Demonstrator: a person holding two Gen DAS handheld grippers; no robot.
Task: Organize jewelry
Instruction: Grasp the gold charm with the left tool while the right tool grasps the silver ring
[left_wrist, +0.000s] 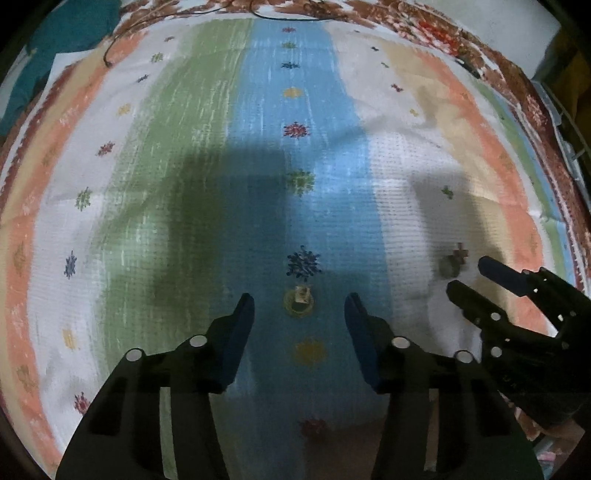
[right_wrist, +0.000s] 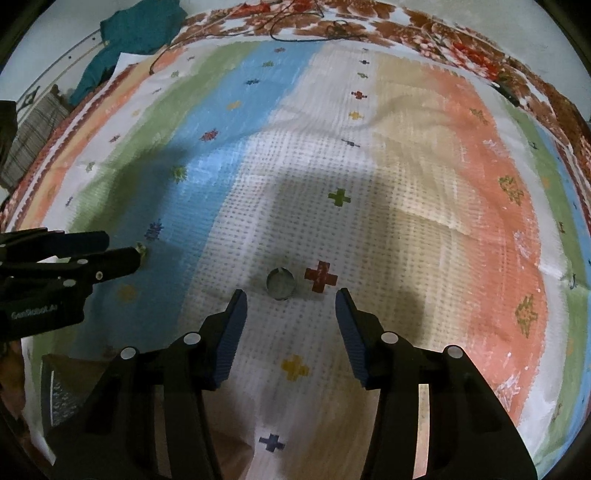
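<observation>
Jewelry here means 2 small pieces on the striped cloth (left_wrist: 192, 155). A gold ring (left_wrist: 298, 302) with a raised setting lies flat just ahead of the left gripper (left_wrist: 299, 308), low centre of the left view; a round metal band (right_wrist: 280, 283) stands beside a red cross motif, just ahead of the right gripper (right_wrist: 288, 304). Both claws are spread wide, holding nothing. Both pieces look light, rigid and slippery; pinching across the hoop seems safest, since soft cloth may bunch underneath.
</observation>
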